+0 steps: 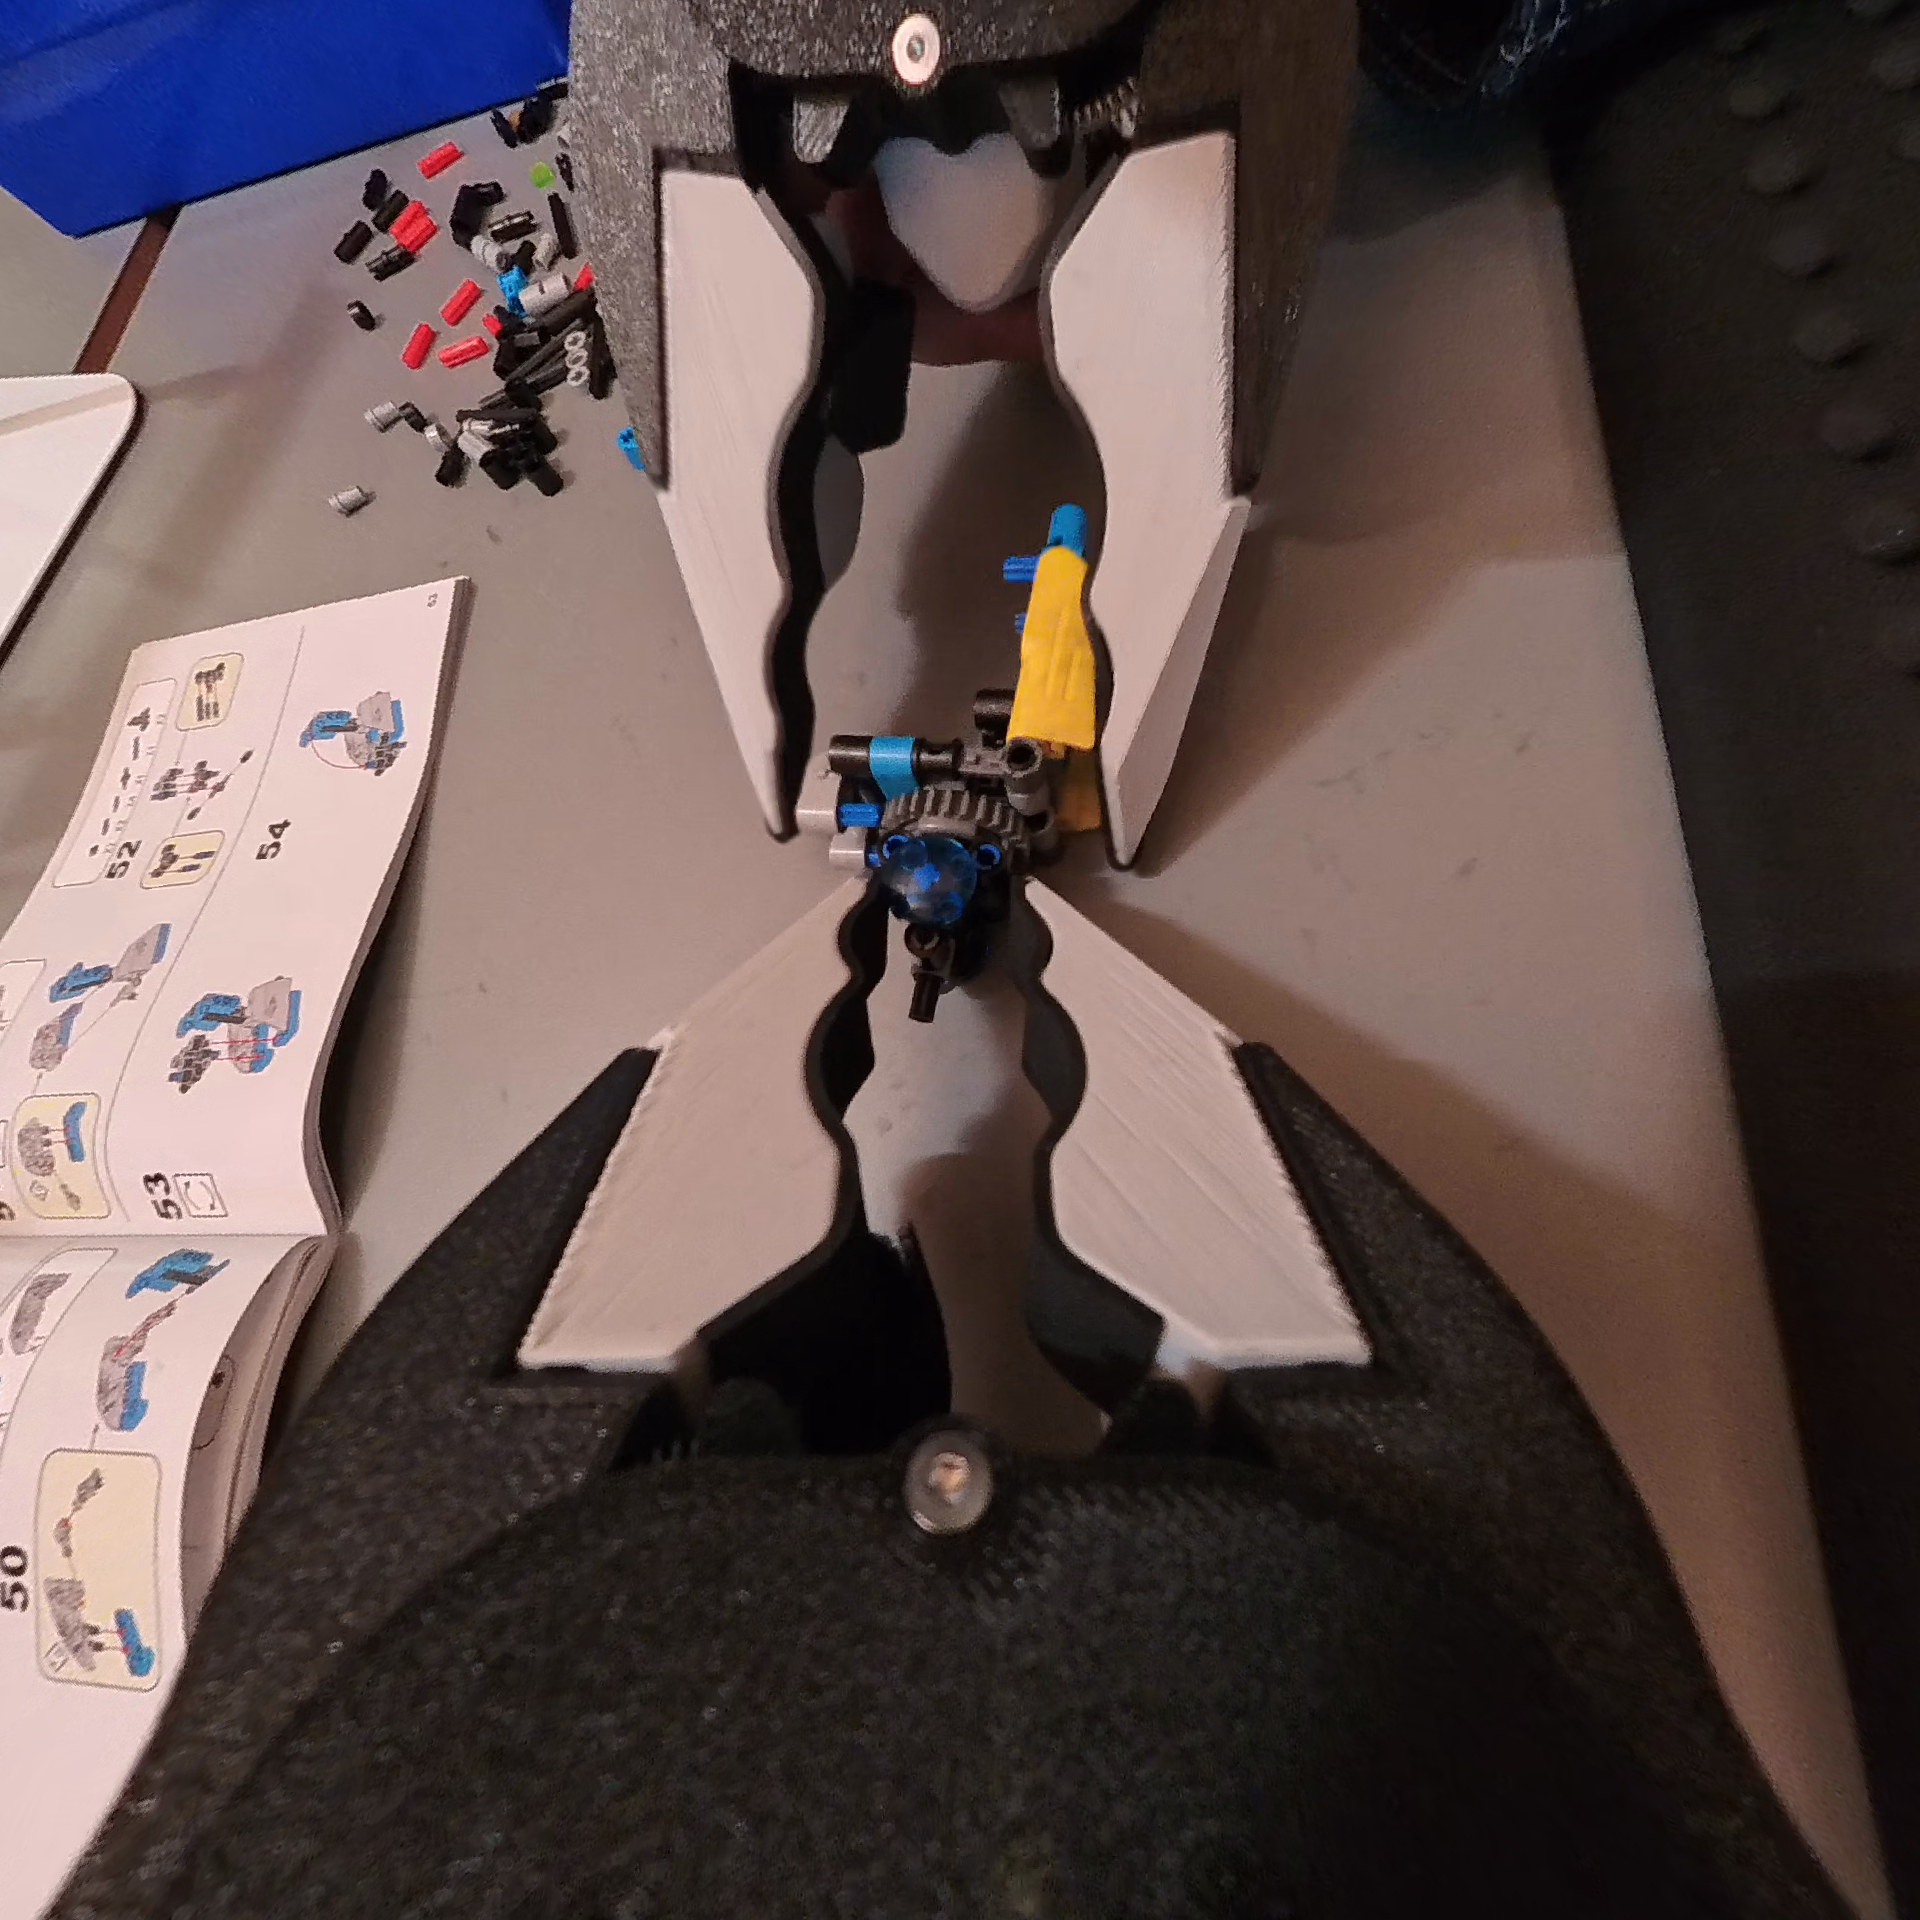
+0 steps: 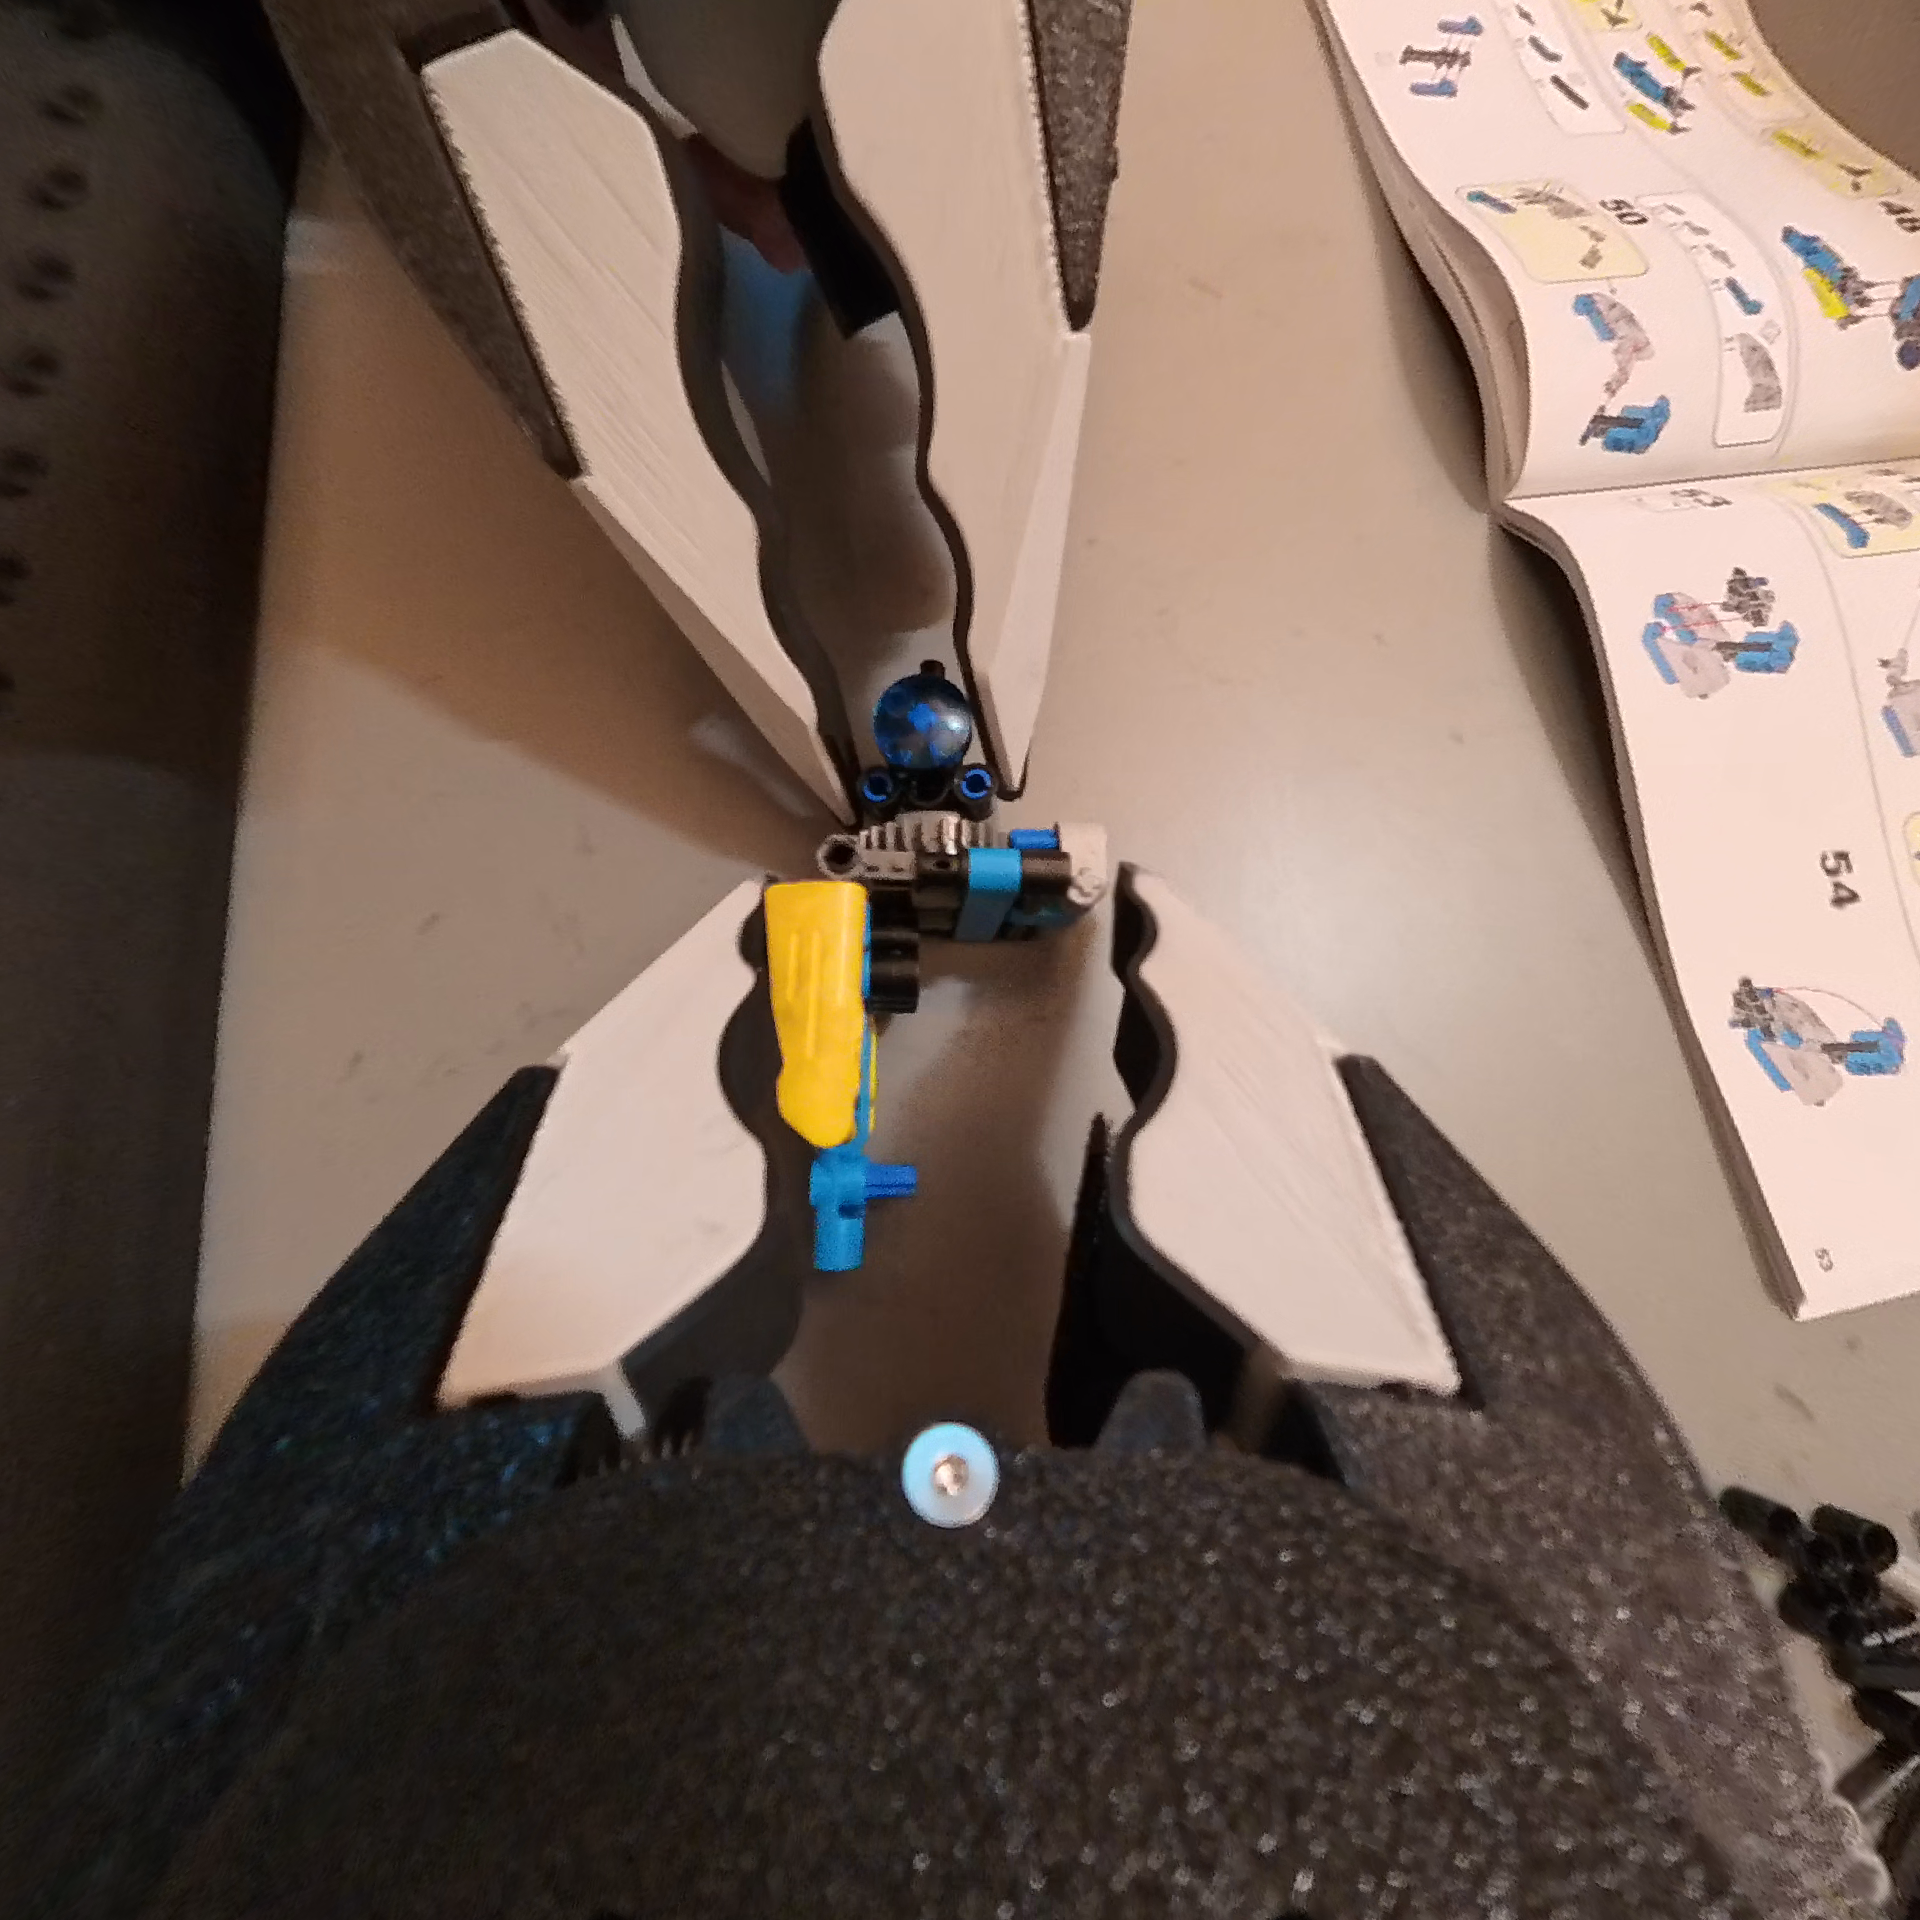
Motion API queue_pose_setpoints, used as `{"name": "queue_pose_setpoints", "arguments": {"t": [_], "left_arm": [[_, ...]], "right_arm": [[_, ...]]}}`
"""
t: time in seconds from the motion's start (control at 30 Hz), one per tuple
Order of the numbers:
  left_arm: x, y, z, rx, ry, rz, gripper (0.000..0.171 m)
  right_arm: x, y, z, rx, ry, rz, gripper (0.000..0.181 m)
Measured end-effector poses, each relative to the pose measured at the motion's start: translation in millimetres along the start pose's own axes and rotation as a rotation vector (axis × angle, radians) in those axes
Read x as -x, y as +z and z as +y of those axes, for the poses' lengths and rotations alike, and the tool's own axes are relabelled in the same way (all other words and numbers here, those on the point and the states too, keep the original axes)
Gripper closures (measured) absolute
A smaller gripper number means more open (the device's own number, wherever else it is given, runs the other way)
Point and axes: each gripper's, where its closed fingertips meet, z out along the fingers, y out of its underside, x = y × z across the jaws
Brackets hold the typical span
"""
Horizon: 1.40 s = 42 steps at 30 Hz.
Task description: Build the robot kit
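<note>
Model (image 1: 935,831), a small brick assembly, sits between both grippers above the table (image 1: 1403,831); left gripper (image 1: 940,894) clenches its blue-domed end; right gripper (image 2: 935,894) spreads around the yellow panel (image 2: 821,1029); light, stiff, likely to pop apart; underside hidden; booklet (image 1: 239,883) nearby.

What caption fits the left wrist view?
Left hand-held gripper pinching a toy brick model, opposite the right hand-held gripper.

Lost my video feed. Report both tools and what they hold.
Left tool shut on brick assembly at its blue dome end. Right tool open around its yellow piece. Instruction booklet and loose parts lie aside.
</note>
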Motion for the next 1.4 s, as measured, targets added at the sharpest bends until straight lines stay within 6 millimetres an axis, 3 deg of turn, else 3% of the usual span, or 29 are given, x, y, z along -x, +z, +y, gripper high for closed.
{"name": "queue_pose_setpoints", "arguments": {"t": [0.13, 1.13, 1.23, 1.4], "left_arm": [[-0.2, -0.5, 0.4, 0.001, -0.003, 0.002, 0.149], [3.6, 2.9, -3.8, -0.048, -0.289, 0.113, 0.151], [3.0, 2.9, -3.3, -0.038, -0.242, 0.105, 0.151], [4.4, 3.4, -3.1, -0.027, -0.083, 0.023, 0.15]], "right_arm": [[-1.0, -0.7, 0.2, -0.004, -0.001, -0.006, 0.127], [-14.6, -3.6, 3.3, 0.065, -0.098, 0.146, 0.135], [-14.1, -3.5, 3.3, 0.054, -0.093, 0.14, 0.135], [-11.8, -2.6, 4.1, 0.006, 0.072, 0.006, 0.135]]}}
